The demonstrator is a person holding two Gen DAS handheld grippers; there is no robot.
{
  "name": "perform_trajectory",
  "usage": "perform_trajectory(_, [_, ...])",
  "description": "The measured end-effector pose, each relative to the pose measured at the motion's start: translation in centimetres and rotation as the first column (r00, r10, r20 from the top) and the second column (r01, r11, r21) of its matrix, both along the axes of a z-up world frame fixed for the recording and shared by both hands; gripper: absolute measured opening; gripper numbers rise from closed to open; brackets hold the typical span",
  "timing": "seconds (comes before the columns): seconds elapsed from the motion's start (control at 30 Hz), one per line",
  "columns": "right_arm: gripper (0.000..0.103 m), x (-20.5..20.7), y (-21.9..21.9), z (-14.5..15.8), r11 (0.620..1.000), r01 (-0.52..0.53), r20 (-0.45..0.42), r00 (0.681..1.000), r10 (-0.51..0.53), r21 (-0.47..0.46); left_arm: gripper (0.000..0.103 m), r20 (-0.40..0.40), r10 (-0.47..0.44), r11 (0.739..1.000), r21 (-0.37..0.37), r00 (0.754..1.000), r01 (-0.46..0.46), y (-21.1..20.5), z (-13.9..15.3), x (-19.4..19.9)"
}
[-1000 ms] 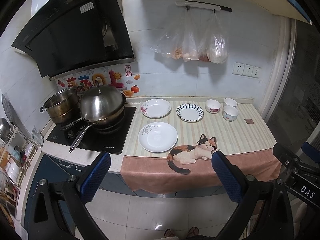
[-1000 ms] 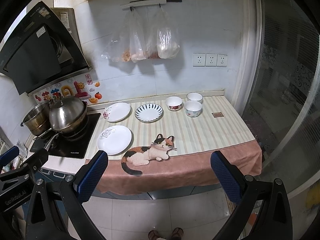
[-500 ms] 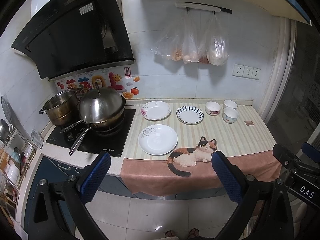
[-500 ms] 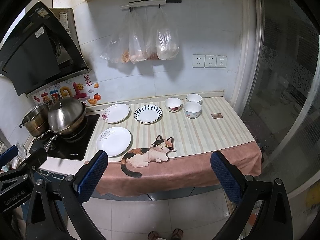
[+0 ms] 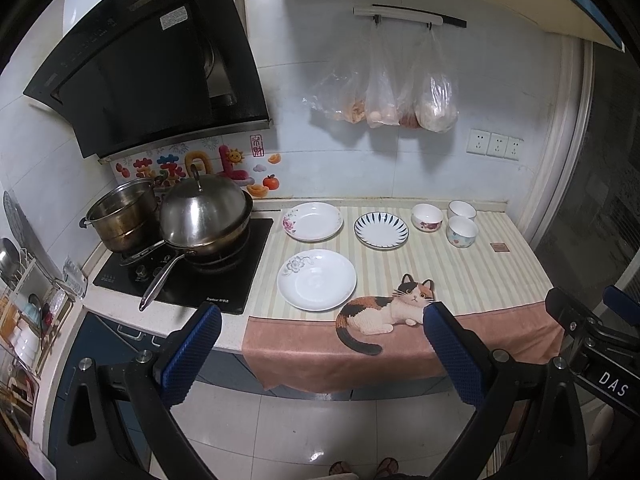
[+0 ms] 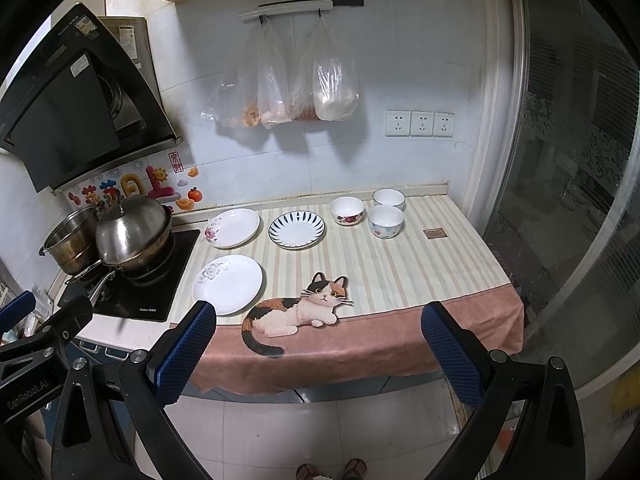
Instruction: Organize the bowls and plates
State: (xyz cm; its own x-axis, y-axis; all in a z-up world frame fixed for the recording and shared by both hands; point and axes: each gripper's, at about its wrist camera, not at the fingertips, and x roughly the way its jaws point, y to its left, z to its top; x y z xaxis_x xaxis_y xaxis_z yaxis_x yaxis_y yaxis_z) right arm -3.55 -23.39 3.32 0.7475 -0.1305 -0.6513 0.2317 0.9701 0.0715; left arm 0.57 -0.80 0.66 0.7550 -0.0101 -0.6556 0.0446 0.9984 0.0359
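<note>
Three plates lie on the striped counter cloth: a white plate with a grey flower nearest, a pink-flowered plate behind it, and a blue-striped plate to its right. Three small bowls cluster at the back right. My left gripper and right gripper are both open and empty, held off the counter's front edge, well short of the dishes.
A lidded steel pan and a pot stand on the black cooktop at the left. A cat picture is on the cloth. Plastic bags hang on the wall. A glass door bounds the right.
Both views have drifted slightly back and down from the counter. No dish has moved and both grippers stay open.
</note>
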Motion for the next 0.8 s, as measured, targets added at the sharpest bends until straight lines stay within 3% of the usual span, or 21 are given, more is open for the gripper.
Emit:
perform_trajectory(0.47, [0.103,0.6,-0.7,-0.6,0.999,0.026,-0.007,1.0,-0.026,0.026,0.103,0.008,0.008,1.0,0.006,1.0,-0.008,0.4,-0.6,0.1])
perform_trajectory(0.6, [0.103,2.5,-1.7,-2.6,0.997,0.06,-0.063,0.996,-0.058,0.039,0.103,0.008,0.047,0.998,0.038,0.999,-0.047,1.6,-2.6,1.6])
perform_trajectory(0.8, [0.103,7.9,-1.8,-7.5,0.997,0.047,-0.155,0.987,-0.038,0.058,0.103,-0.058,0.131,0.99,0.065,0.99,-0.127,4.9,-6.5,6.5])
